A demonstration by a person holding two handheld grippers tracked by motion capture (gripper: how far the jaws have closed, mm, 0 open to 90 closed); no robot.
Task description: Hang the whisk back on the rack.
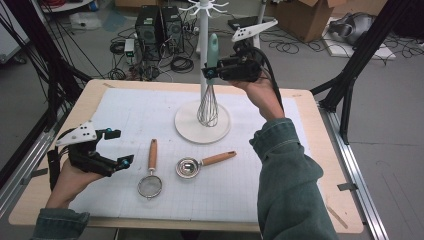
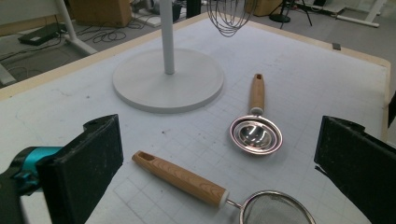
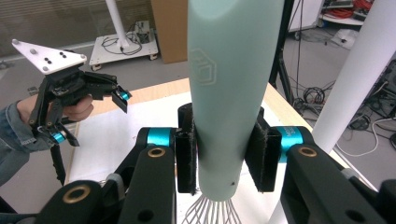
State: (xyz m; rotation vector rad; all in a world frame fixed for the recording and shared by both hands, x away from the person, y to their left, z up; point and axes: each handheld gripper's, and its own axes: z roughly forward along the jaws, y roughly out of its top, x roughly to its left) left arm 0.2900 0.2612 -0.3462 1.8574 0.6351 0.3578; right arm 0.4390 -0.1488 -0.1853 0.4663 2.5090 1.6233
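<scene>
White table mat (image 1: 150, 110); right claw (image 3: 224, 154) view reveals whisk (image 3: 229, 84) handle logo

You hold a mint-green whisk (image 1: 212, 50); lower centre lie a wooden-handled silver strainer (image 1: 150, 186) and steel ladle (image 1: 188, 167) on a white gridded mat (image 1: 140, 115).

My right gripper (image 1: 214, 71) clamps the whisk (image 1: 210, 85) upright beside the white stand (image 1: 202, 121) — my left gripper (image 1: 116, 148) hovers wide open near the strainer (image 1: 150, 175).
</scene>
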